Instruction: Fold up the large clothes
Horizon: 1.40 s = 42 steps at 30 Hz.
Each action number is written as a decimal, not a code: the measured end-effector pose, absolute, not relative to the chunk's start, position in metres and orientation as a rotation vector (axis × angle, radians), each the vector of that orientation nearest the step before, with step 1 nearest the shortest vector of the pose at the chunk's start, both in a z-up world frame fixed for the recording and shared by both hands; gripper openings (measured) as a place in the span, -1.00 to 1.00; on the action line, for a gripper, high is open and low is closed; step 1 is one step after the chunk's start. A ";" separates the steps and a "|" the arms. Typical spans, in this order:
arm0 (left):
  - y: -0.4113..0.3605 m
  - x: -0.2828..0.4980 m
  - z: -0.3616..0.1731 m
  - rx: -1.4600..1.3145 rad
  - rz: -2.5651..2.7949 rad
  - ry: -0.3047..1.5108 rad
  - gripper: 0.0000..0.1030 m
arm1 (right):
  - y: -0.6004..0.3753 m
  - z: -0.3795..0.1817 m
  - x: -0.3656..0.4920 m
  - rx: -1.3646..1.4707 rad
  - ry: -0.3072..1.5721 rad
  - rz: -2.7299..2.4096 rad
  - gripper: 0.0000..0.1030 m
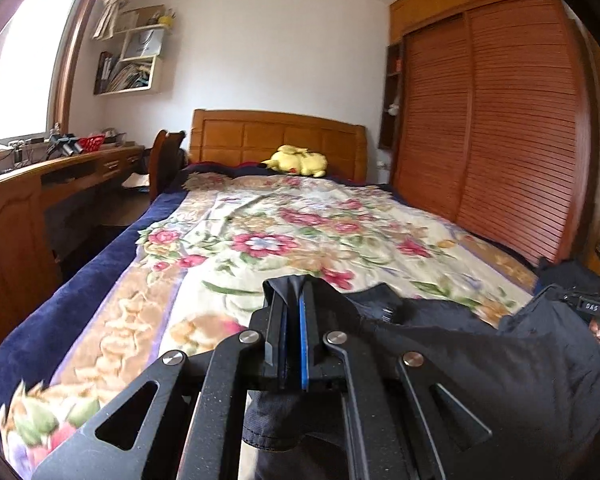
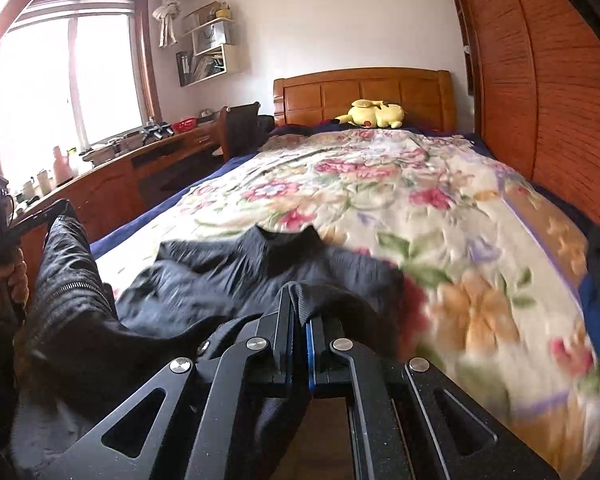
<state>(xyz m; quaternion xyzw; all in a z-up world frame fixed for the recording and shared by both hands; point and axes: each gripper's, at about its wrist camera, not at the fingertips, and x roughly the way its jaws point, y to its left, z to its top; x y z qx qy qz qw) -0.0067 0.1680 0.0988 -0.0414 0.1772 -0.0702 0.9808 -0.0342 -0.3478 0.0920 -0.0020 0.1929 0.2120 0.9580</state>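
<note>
A bed (image 1: 100, 280) under a flowered blanket (image 1: 284, 232) is filling the room, and a dark jacket (image 1: 480, 360) is lying bunched across its near end, part of it hanging off the edge. The left gripper (image 1: 294, 300) is clamping a fold of the cloth, the right gripper (image 2: 300, 300) is pinching another, and a small yellow plush toy (image 1: 296, 160) is lying by the headboard.

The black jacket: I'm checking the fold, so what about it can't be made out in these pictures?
- Lower part of the black jacket: in the left wrist view, cut off by the bottom edge and covered by the left tool.
- Middle of the jacket: in the right wrist view, smeared by motion blur.
- Which part each tool grips: cloth bunches over the right tool; the fingertips are hidden.
</note>
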 end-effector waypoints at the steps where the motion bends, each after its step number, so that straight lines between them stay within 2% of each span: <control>1: 0.171 0.007 0.097 -0.085 -0.128 0.366 -0.90 | -0.343 0.095 -0.017 -0.004 0.396 0.424 -0.92; 7: 0.186 0.086 0.066 -0.061 -0.054 0.456 -0.90 | -0.308 0.075 0.104 0.008 0.490 0.354 -0.92; 12: 0.186 0.125 0.037 -0.026 -0.029 0.526 -0.90 | -0.288 0.057 0.172 -0.029 0.546 0.321 -0.92; 16: 0.184 0.135 0.022 -0.018 -0.023 0.550 -0.90 | -0.271 0.046 0.189 -0.105 0.570 0.295 -0.92; 21: 0.183 0.130 0.022 -0.037 -0.018 0.553 -0.90 | -0.263 0.045 0.167 -0.206 0.540 0.249 -0.91; 23: 0.179 0.123 0.026 -0.025 -0.021 0.541 -0.89 | -0.265 0.050 0.149 -0.229 0.518 0.240 -0.89; 24: 0.178 0.119 0.029 -0.021 -0.021 0.533 -0.89 | -0.264 0.053 0.143 -0.236 0.507 0.236 -0.80; 26: 0.176 0.111 0.033 -0.022 -0.020 0.522 -0.72 | -0.260 0.059 0.129 -0.267 0.486 0.208 -0.58; 27: 0.174 0.106 0.036 -0.022 -0.021 0.515 -0.64 | -0.260 0.061 0.122 -0.279 0.473 0.201 -0.28; 28: 0.172 0.099 0.038 -0.020 -0.027 0.503 -0.45 | -0.259 0.063 0.115 -0.281 0.459 0.200 0.09; 29: 0.170 0.093 0.040 -0.019 -0.041 0.494 -0.23 | -0.258 0.064 0.107 -0.281 0.446 0.202 0.25; 30: 0.168 0.090 0.041 -0.020 -0.057 0.490 -0.19 | -0.257 0.065 0.099 -0.282 0.436 0.205 0.35; 31: 0.167 0.085 0.042 -0.024 -0.070 0.488 -0.15 | -0.255 0.063 0.093 -0.285 0.437 0.221 0.35; 33: 0.162 0.074 0.041 -0.031 -0.094 0.489 0.05 | -0.246 0.059 0.076 -0.300 0.445 0.269 0.35; 35: 0.158 0.062 0.040 -0.046 -0.122 0.475 0.57 | -0.233 0.054 0.058 -0.322 0.446 0.320 0.35; 42: 0.140 0.035 0.033 -0.009 -0.150 0.475 0.61 | -0.188 0.032 0.019 -0.329 0.507 0.490 0.39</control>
